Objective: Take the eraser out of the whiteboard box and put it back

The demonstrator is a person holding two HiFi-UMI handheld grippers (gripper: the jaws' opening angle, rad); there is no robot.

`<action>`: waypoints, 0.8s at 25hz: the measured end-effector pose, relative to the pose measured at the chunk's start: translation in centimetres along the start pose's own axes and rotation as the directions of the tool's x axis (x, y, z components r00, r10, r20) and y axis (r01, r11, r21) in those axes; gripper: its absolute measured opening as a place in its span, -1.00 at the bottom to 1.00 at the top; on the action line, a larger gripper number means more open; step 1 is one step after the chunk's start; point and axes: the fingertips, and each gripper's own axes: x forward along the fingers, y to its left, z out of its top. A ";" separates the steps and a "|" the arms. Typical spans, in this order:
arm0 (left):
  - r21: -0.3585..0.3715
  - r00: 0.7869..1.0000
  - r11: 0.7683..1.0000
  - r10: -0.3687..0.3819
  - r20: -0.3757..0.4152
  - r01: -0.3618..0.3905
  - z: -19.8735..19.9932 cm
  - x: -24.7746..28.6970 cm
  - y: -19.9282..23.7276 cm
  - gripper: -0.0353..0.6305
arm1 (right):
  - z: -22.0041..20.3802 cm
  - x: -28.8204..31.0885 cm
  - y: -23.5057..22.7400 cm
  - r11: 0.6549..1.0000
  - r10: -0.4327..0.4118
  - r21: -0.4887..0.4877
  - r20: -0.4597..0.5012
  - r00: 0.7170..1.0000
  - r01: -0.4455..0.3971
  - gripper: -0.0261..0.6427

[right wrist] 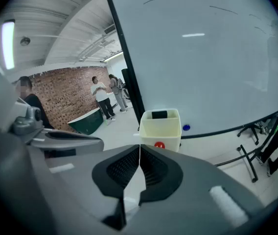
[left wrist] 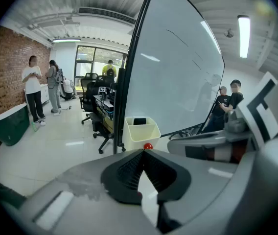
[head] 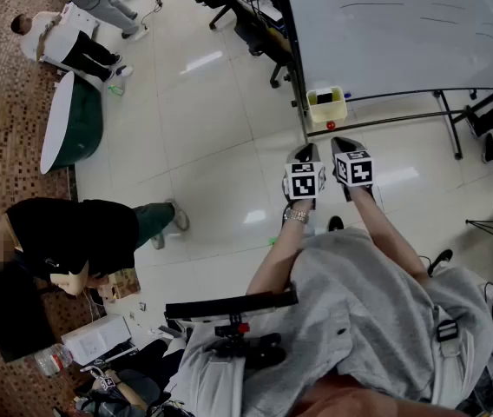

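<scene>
A pale yellow box (head: 327, 105) hangs at the lower left corner of the whiteboard (head: 403, 24), and a black eraser (head: 325, 98) lies inside it. Both grippers hover side by side just short of the box, pointing at it. My left gripper (head: 308, 148) is shut with nothing between its jaws. My right gripper (head: 339, 142) is also shut and empty. In the left gripper view the box (left wrist: 141, 131) and eraser (left wrist: 140, 121) sit right above the closed jaw tips (left wrist: 143, 152). In the right gripper view the box (right wrist: 160, 129), with its eraser (right wrist: 159, 114), stands ahead of the closed tips (right wrist: 139, 147).
A red magnet (right wrist: 159, 145) sits on the box front and a blue one (right wrist: 186, 128) on the board. The whiteboard's stand legs (head: 448, 124) spread to the right. Office chairs (head: 255, 24) stand behind the board; people (head: 73, 46) and a green tub (head: 73, 120) are at the left.
</scene>
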 end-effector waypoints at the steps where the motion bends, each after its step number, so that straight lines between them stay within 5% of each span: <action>1: 0.010 1.000 1.000 -0.007 -0.001 0.007 0.7 0.3 0.7 -0.88 | 1.0 1.1 -0.2 1.000 -0.020 -0.004 0.005 1.000 0.020 -0.89; 4: 0.028 1.000 0.999 -0.029 0.004 0.029 2.8 1.1 2.9 -0.88 | 4.0 4.2 -0.9 0.997 -0.080 -0.002 0.017 0.997 0.081 -0.80; 8: 0.023 0.998 0.998 -0.053 0.020 0.053 5.7 1.7 6.3 -0.88 | 6.9 8.1 -2.5 0.987 -0.160 0.002 0.000 0.987 0.160 -0.32; 13: 0.026 0.997 0.997 -0.076 -0.008 0.076 6.0 2.7 8.5 -0.88 | 8.0 10.8 -4.2 0.982 -0.184 0.026 -0.065 0.981 0.186 0.02; 18: 0.027 0.995 0.995 -0.094 -0.020 0.095 6.9 4.4 8.7 -0.88 | 6.8 12.8 -5.5 0.970 -0.239 -0.003 -0.171 0.956 0.242 0.09; 20: 0.027 0.995 0.995 -0.095 -0.012 0.096 7.9 4.8 8.7 -0.88 | 6.9 13.6 -4.6 0.977 -0.199 0.030 -0.191 0.961 0.209 0.09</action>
